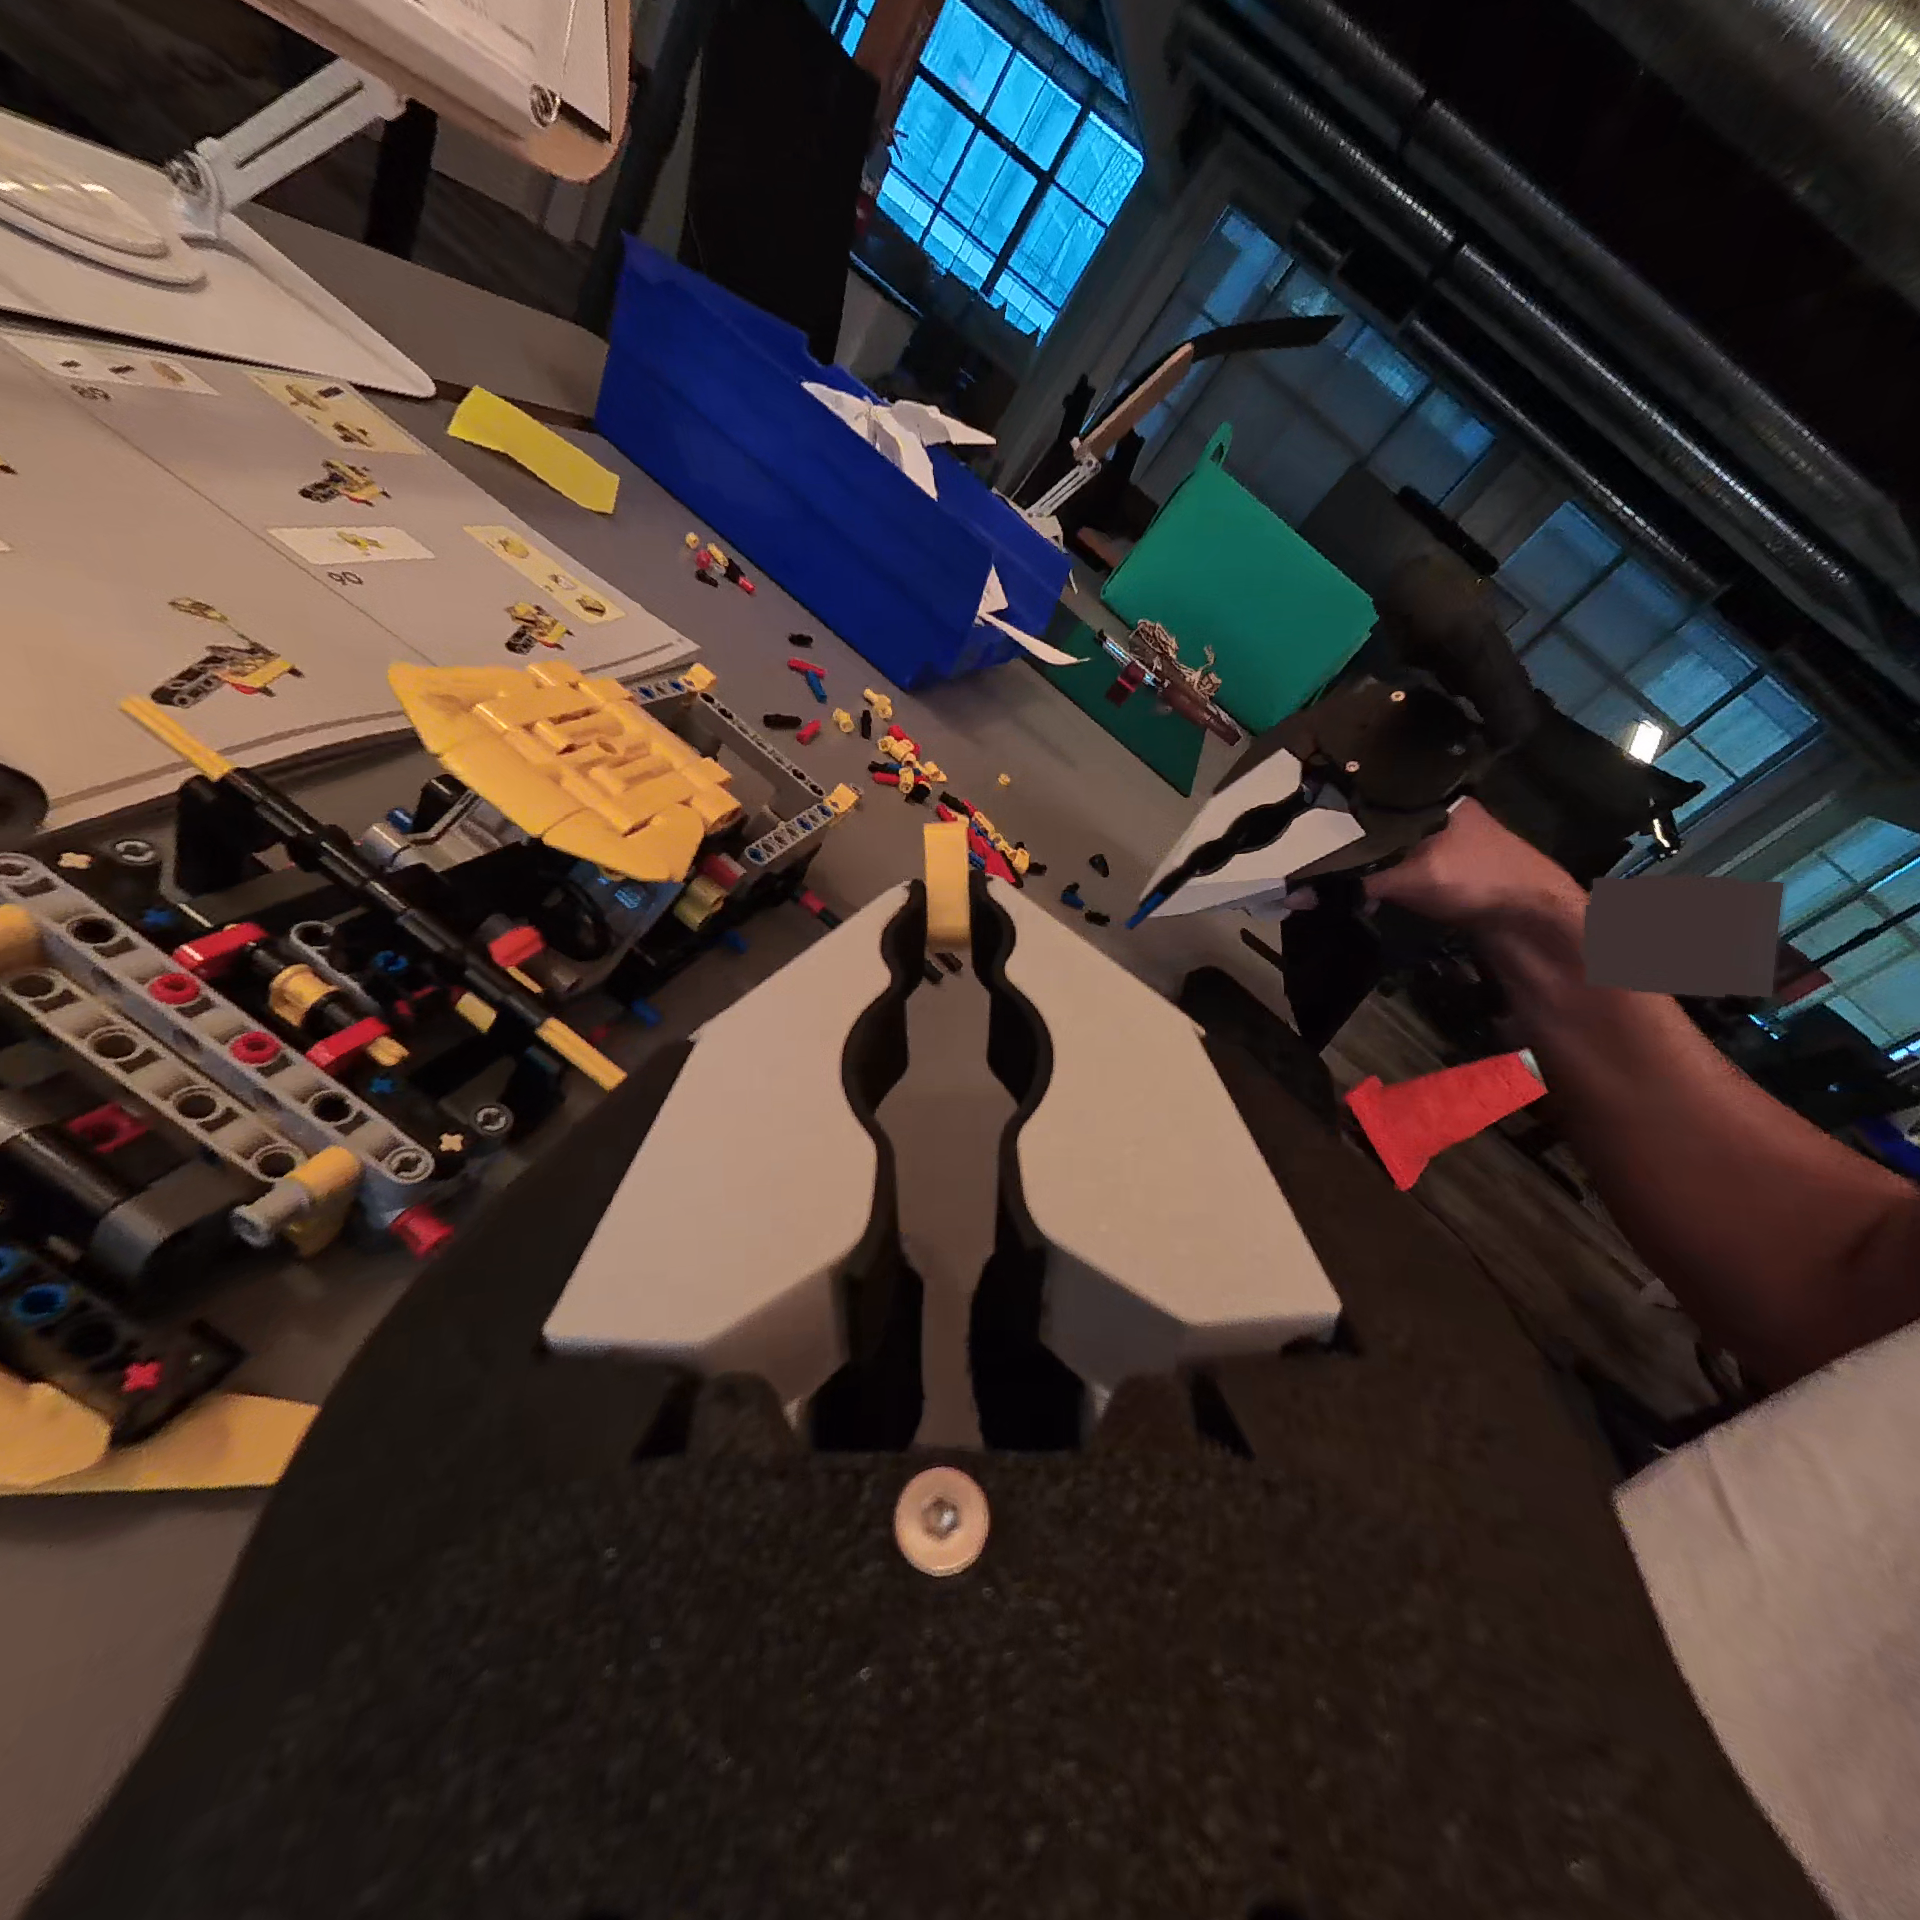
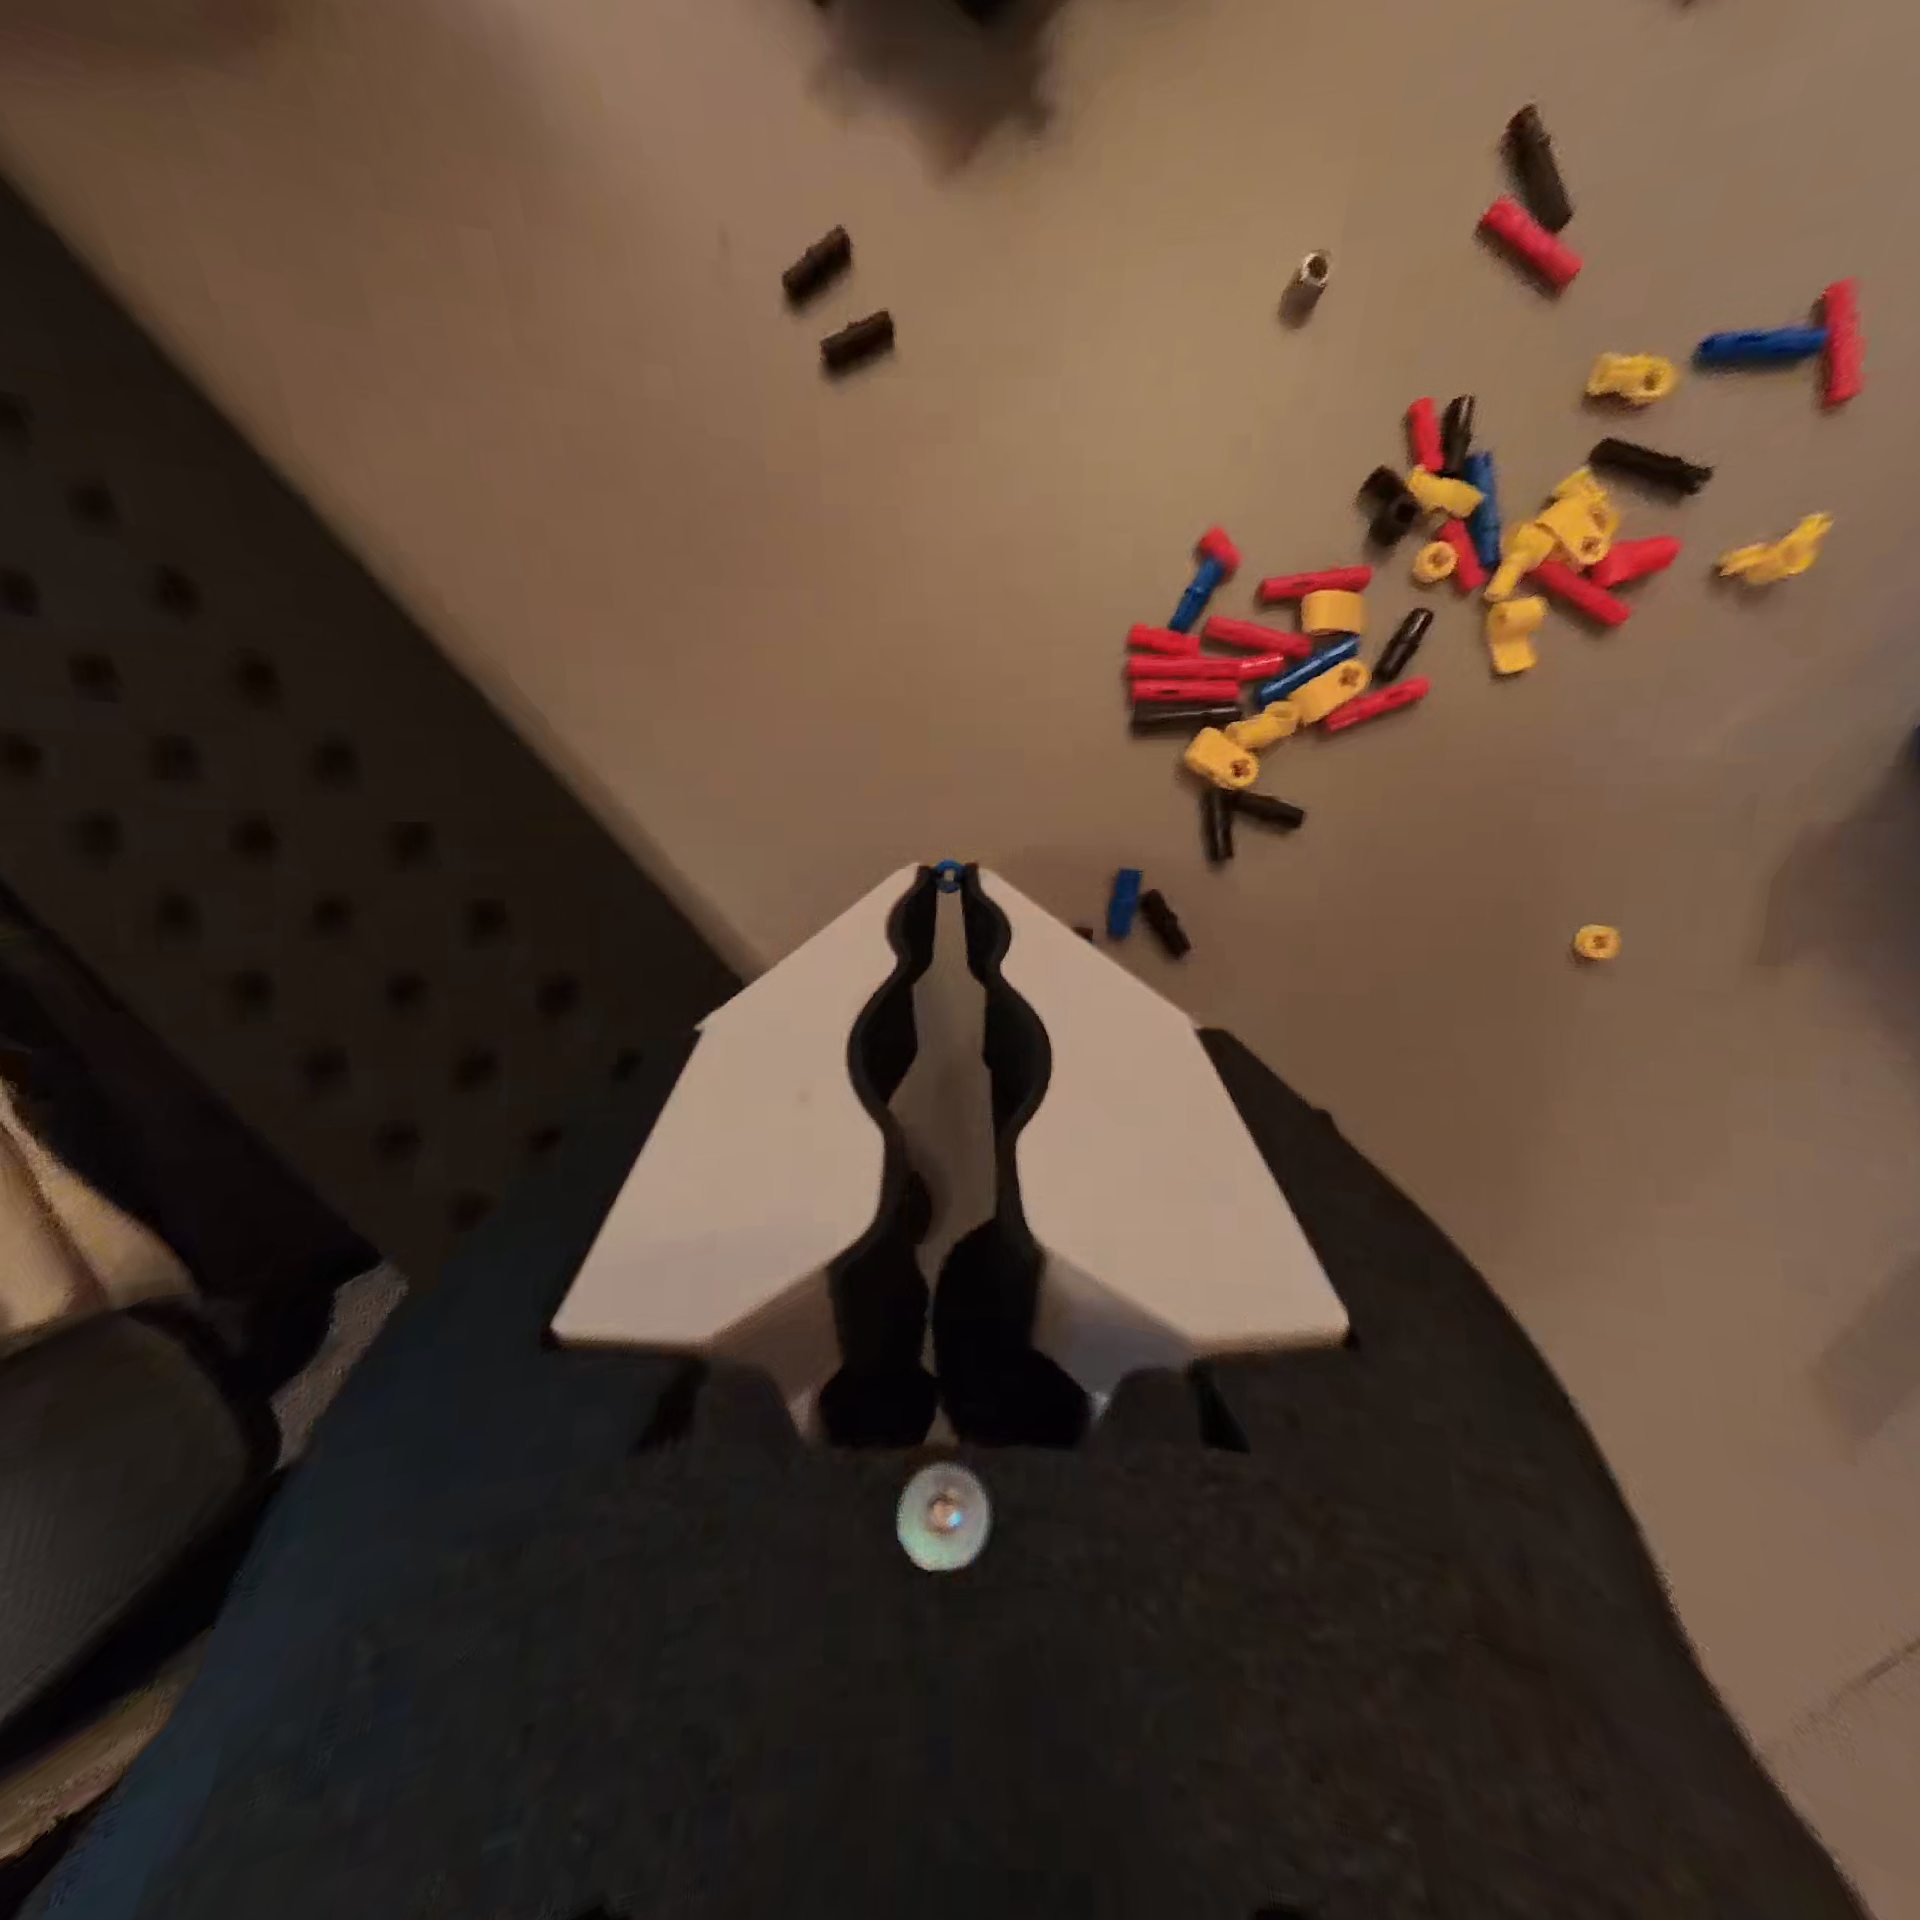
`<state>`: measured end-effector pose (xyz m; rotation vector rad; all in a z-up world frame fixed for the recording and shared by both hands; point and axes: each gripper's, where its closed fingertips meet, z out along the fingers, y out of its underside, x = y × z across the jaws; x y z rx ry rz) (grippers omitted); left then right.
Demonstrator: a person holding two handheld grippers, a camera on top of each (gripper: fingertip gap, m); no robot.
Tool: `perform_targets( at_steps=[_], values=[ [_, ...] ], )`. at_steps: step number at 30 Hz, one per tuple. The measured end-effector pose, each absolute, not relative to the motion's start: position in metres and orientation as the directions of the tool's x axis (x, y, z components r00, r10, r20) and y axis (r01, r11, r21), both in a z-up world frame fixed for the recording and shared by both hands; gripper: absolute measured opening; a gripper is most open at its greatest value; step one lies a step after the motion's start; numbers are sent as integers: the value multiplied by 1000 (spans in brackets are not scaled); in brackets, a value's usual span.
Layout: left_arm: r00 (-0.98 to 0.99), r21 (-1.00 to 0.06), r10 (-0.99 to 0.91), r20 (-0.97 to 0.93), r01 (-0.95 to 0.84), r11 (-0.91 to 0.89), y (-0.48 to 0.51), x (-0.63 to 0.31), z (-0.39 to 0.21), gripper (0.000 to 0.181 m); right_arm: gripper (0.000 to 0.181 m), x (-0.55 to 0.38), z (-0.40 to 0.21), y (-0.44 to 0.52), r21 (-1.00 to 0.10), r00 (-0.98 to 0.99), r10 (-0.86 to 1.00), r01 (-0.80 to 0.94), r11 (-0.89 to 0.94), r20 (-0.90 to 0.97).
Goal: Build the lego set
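Note:
My left gripper (image 1: pixel 945 902) is shut on a small yellow lego piece (image 1: pixel 945 873) and holds it above the table, right of the half-built lego vehicle (image 1: pixel 343 997) with its yellow panel (image 1: pixel 566 764). My right gripper (image 2: pixel 948 878) is shut on a small blue pin (image 2: pixel 948 871) above the grey table. It also shows in the left wrist view (image 1: pixel 1153 904), held by a hand, with the blue pin (image 1: pixel 1141 912) at its tip. A pile of loose red, blue, yellow and black pins (image 2: pixel 1382 623) lies to its upper right.
An open instruction booklet (image 1: pixel 260 540) lies behind the vehicle. A blue bin (image 1: pixel 810 488), a green box (image 1: pixel 1236 592) and a red cone (image 1: pixel 1439 1107) stand to the right. A black perforated board (image 2: pixel 239 790) borders the table in the right wrist view. My hands' fingertips stand some 25 cm from each other.

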<state>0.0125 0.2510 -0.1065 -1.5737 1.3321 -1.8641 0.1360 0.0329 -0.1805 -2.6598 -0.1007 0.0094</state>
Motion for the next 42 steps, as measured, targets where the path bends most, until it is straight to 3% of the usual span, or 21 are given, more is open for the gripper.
perform_targets(
  at_steps=[12, 42],
  values=[
    [-313, -808, -748, 585, -306, -504, 252, 13, -109, 8, 5, 140, -203, 17, -337, 995, 87, 95, -937, 40],
    [-319, -818, -758, 569, -310, -484, 248, 13, -110, 8, 6, 141, -211, 18, -291, 991, 123, 130, -948, 45]
  ],
)
